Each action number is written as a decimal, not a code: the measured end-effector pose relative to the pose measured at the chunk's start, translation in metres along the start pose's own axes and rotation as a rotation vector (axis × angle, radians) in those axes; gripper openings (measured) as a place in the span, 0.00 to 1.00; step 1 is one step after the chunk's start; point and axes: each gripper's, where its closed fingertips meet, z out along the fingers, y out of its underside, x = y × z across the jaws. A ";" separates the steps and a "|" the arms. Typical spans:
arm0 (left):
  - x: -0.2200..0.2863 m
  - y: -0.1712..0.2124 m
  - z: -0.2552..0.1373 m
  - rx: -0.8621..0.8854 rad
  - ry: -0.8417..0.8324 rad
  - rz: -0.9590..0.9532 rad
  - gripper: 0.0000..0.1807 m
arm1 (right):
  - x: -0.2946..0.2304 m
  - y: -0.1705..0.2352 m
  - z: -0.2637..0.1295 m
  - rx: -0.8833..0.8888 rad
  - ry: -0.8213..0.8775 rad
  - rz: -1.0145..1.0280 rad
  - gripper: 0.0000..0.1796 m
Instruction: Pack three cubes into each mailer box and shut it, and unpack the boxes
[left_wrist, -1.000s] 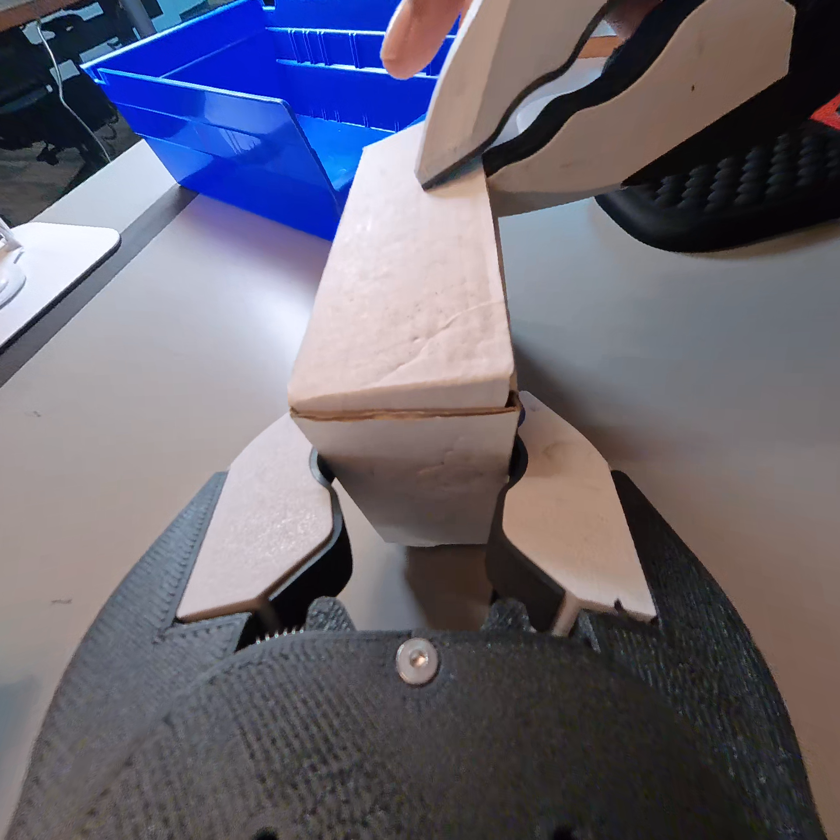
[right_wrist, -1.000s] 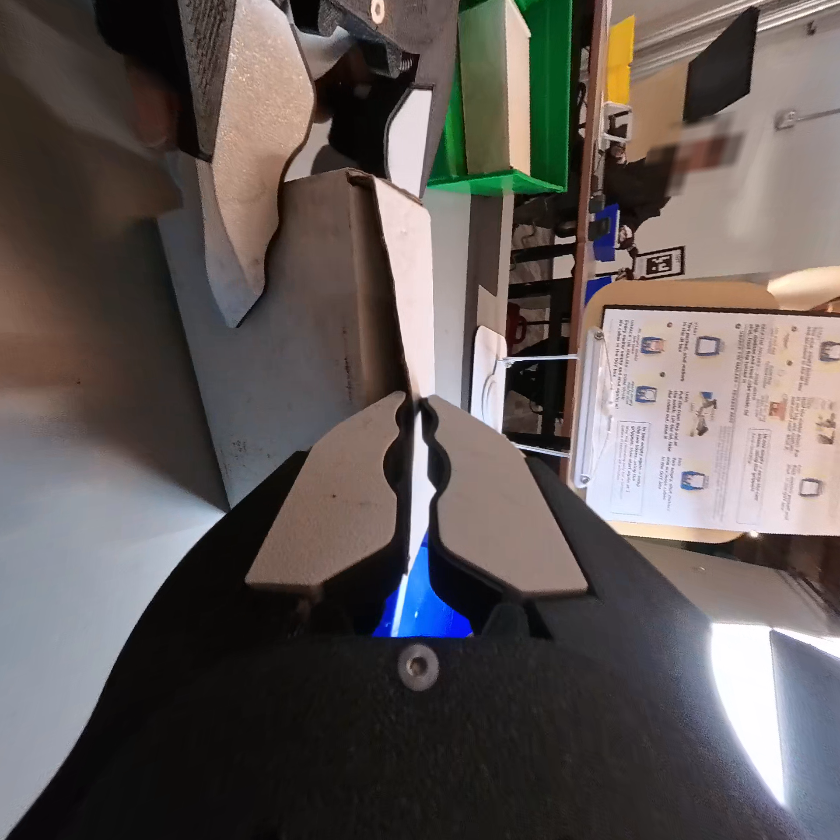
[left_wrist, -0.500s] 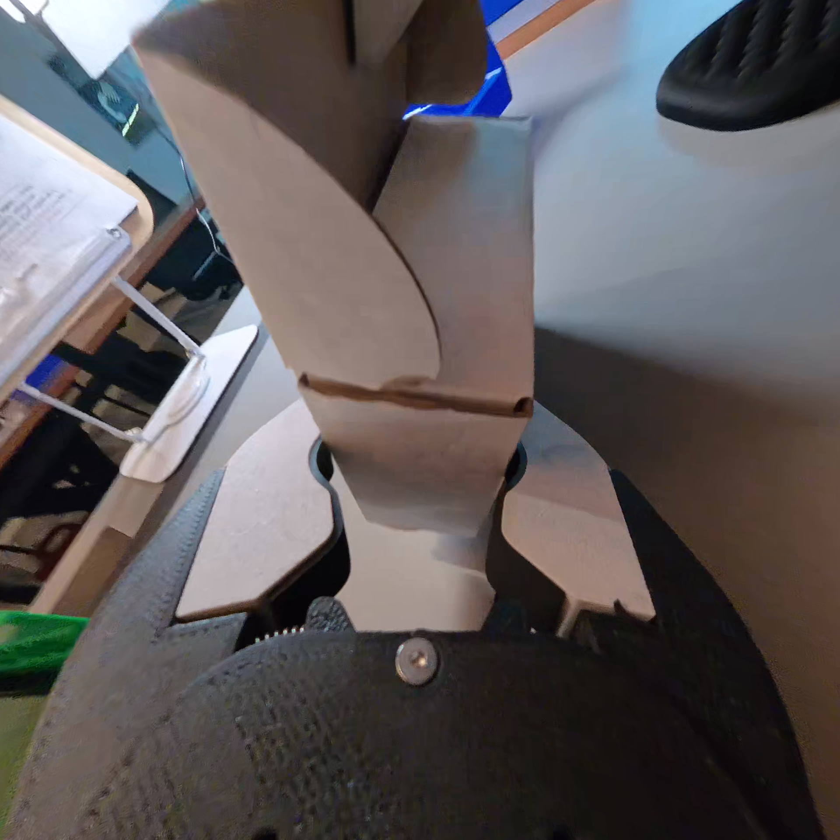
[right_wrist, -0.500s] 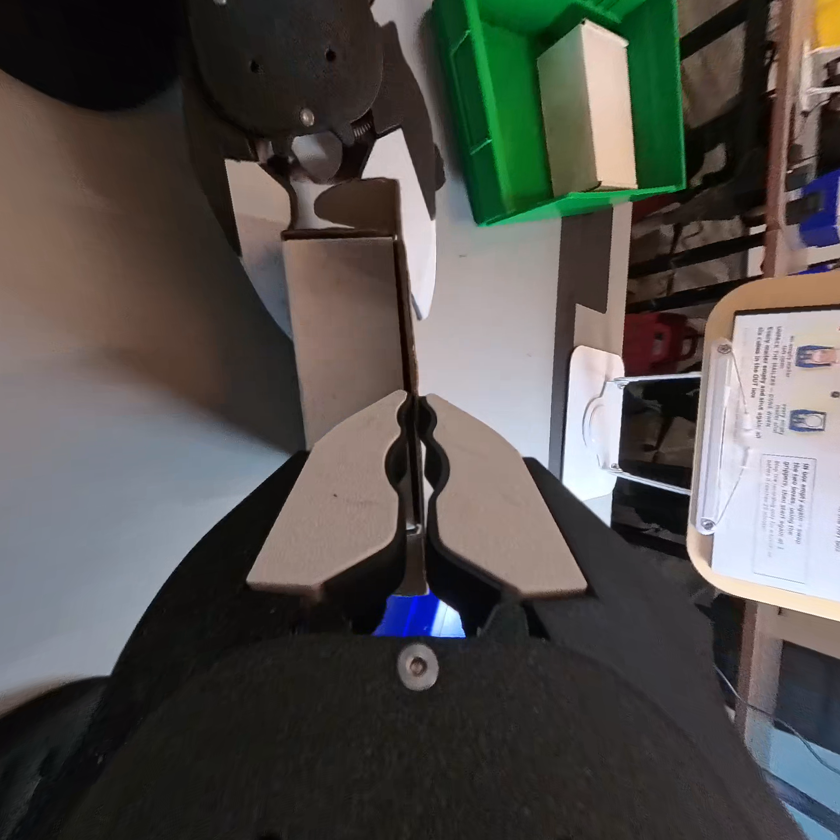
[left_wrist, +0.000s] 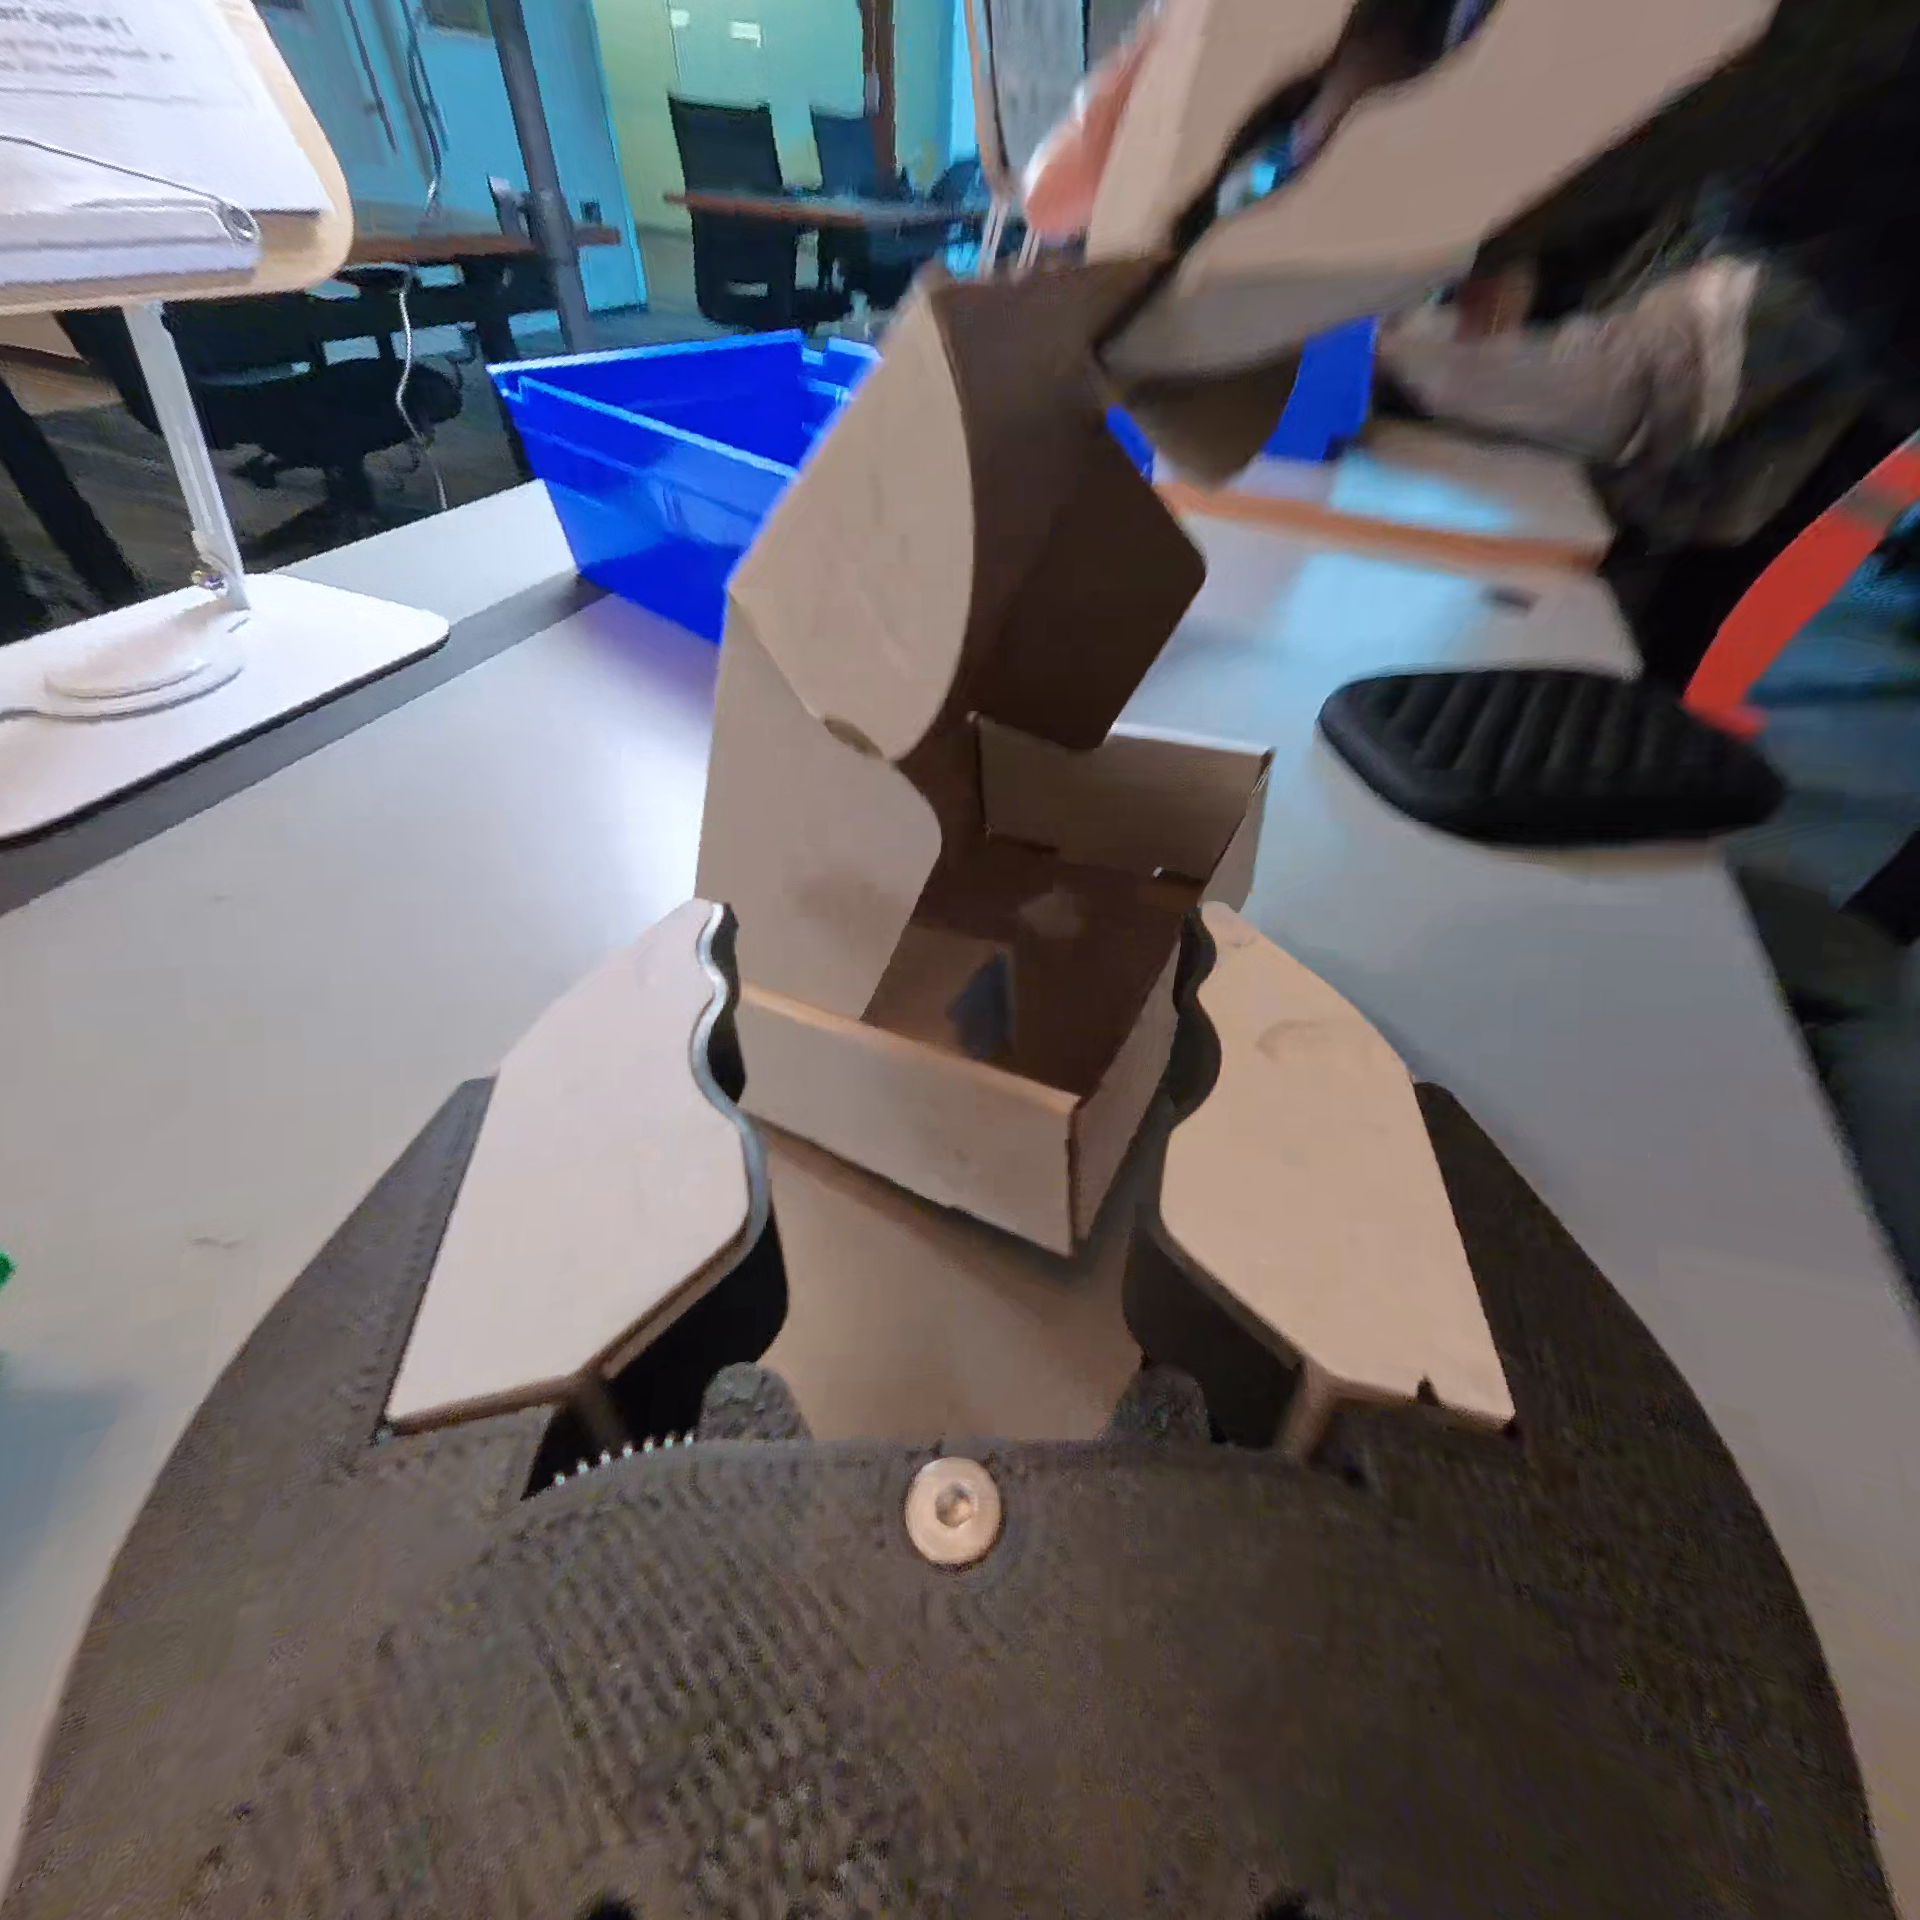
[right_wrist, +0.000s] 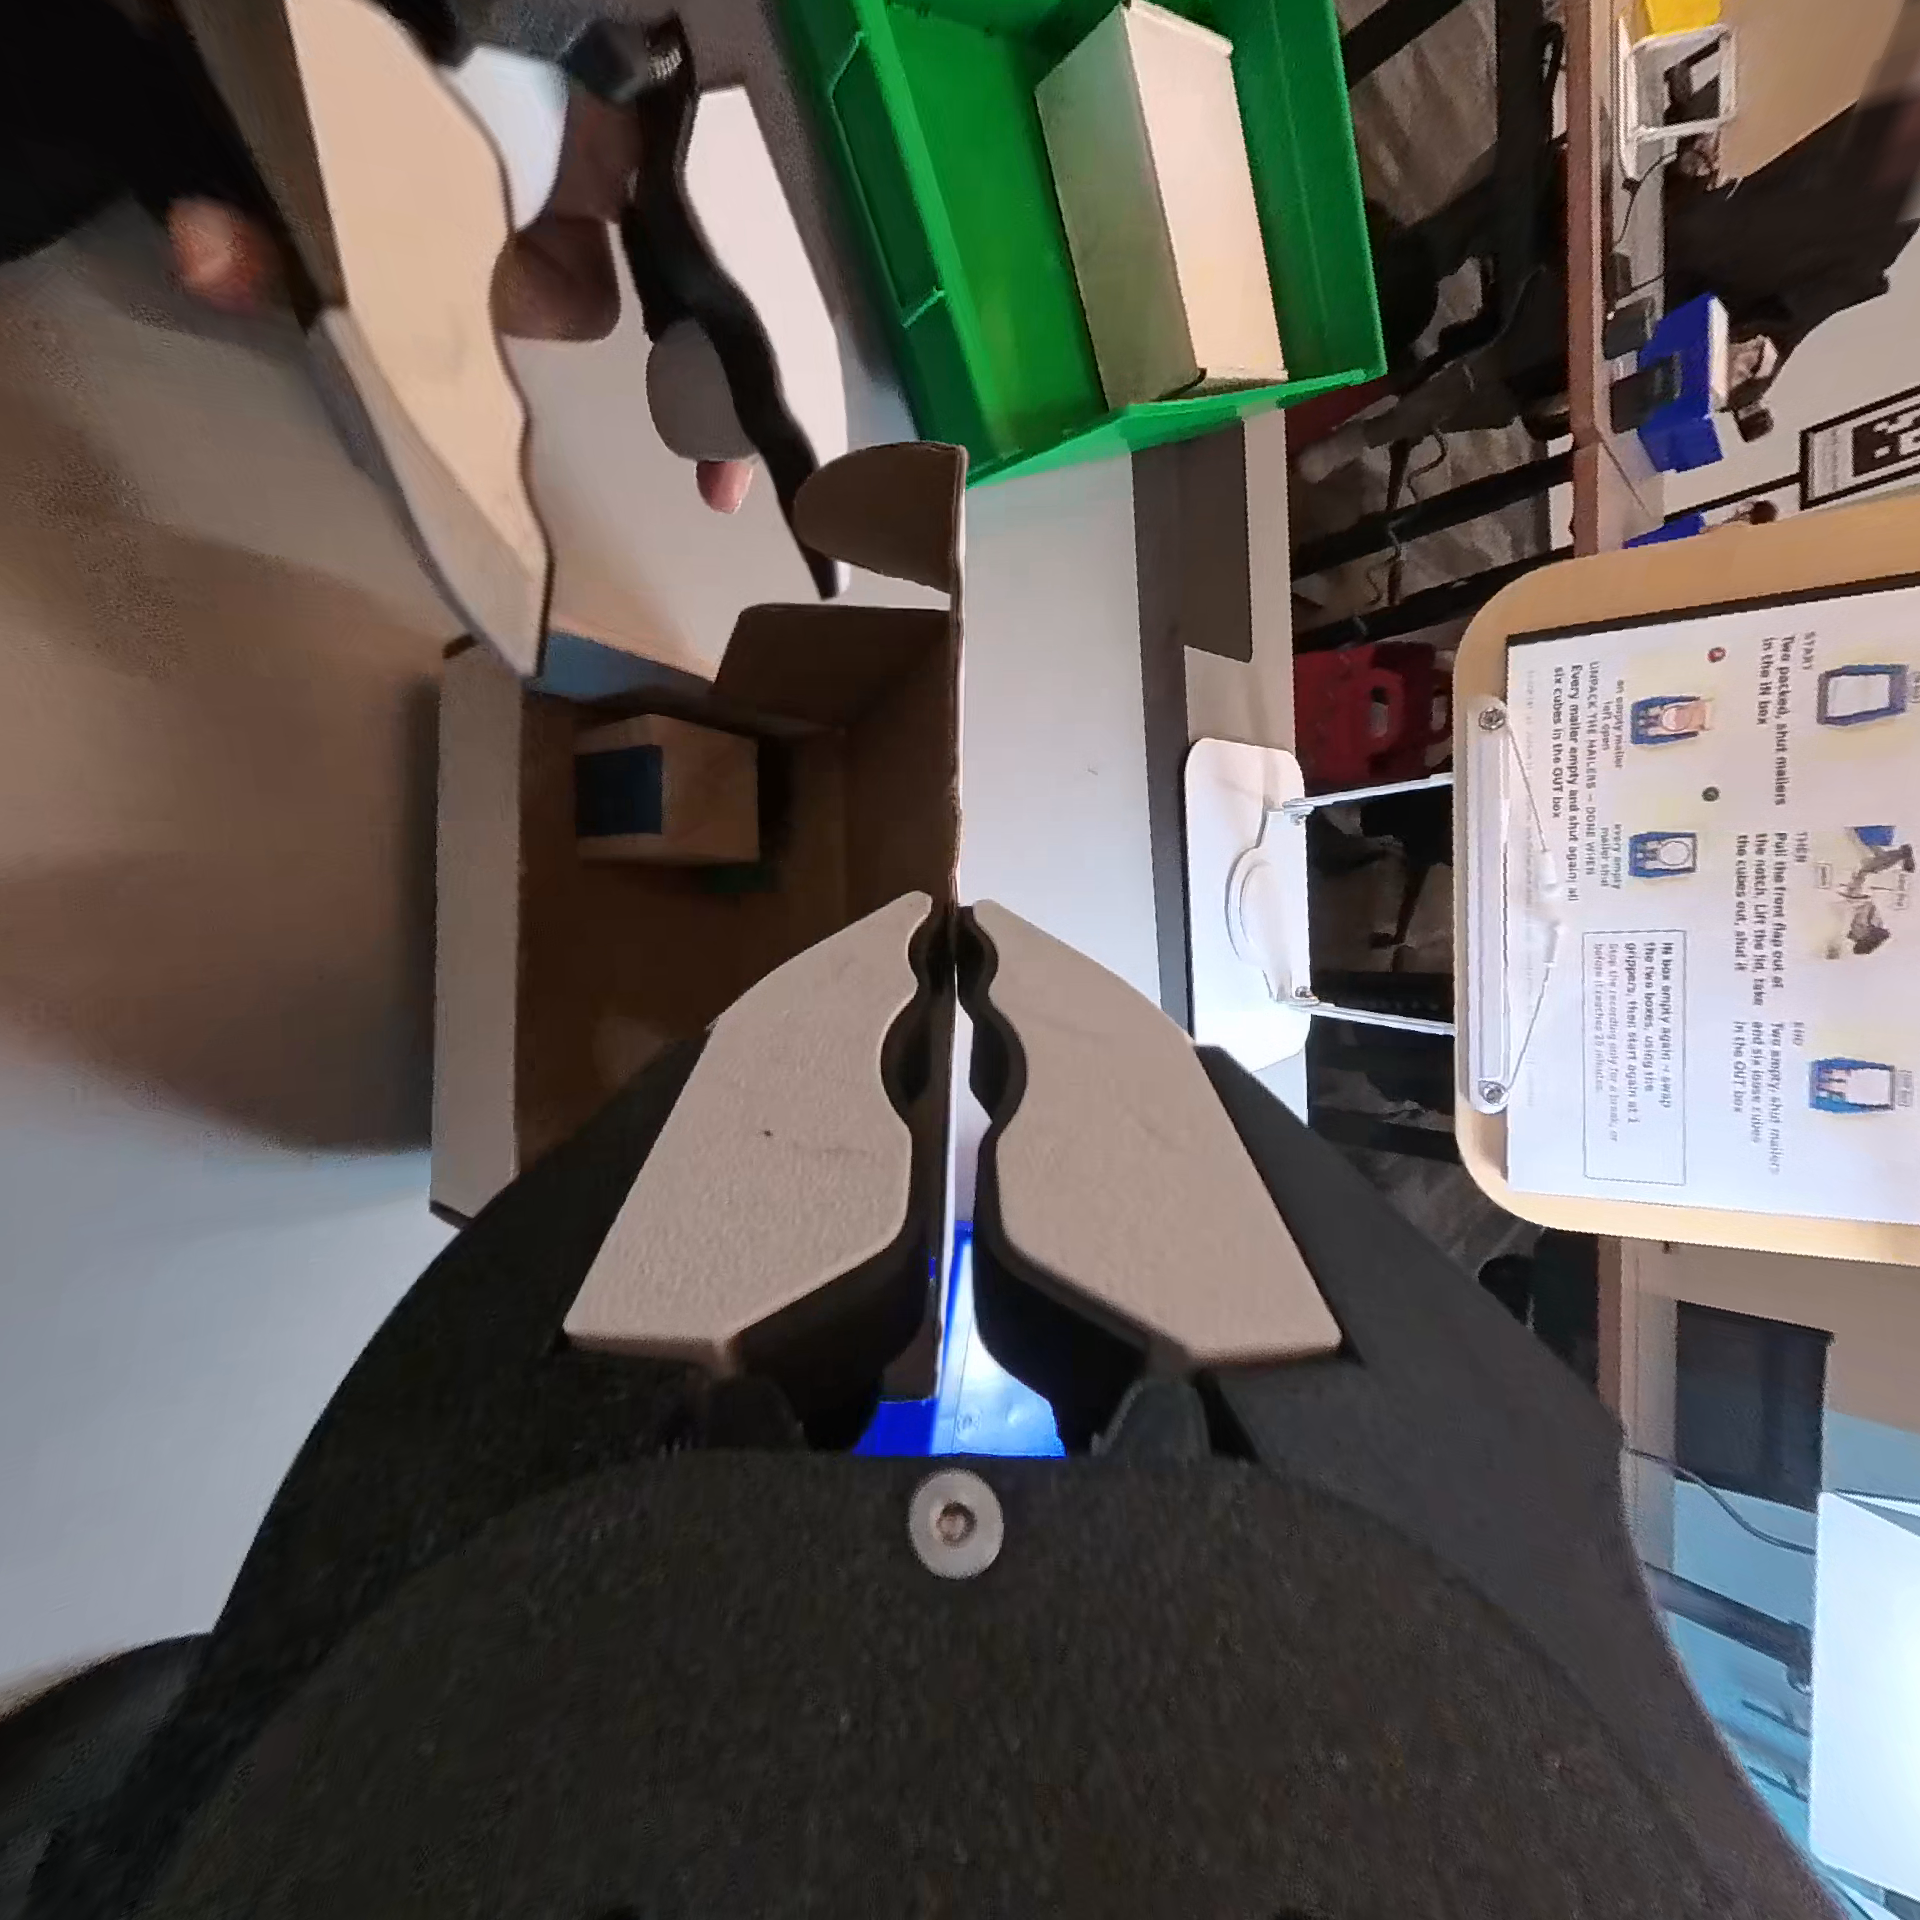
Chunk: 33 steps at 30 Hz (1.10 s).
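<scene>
Both views lit bright and even, indoor light. Wide-angle bend strong at the edges; straight lines curve away from the fingers. Left wrist view: sharp near the fingertips (left_wrist: 717, 935), motion blur above and beyond them, worst at the right gripper (left_wrist: 1236, 249) and the background to its right. Interior of the mailer box (left_wrist: 1029, 935) between the fingers sits in dark shadow. Right wrist view: table (right_wrist: 208, 1299) left of the fingers washed out and smeared; soft shadow there.

An open-plan office turned into a test bench: a long grey worktable (left_wrist: 312, 987), black swivel chairs (left_wrist: 743, 229) at wooden desks behind, blue (left_wrist: 665, 457) and green plastic bins (right_wrist: 1039, 239), and a laminated instruction sheet on a white stand (right_wrist: 1683, 904).
</scene>
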 end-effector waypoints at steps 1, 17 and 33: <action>0.000 0.006 0.002 -0.030 -0.014 0.039 0.44 | 0.001 0.000 -0.001 -0.004 -0.006 -0.004 0.01; 0.015 0.049 0.010 -0.251 0.047 0.200 0.33 | 0.062 0.038 0.048 -0.071 -0.203 0.085 0.01; 0.020 0.047 0.010 -0.223 0.094 0.133 0.32 | 0.040 0.111 0.162 -0.332 -0.326 0.098 0.10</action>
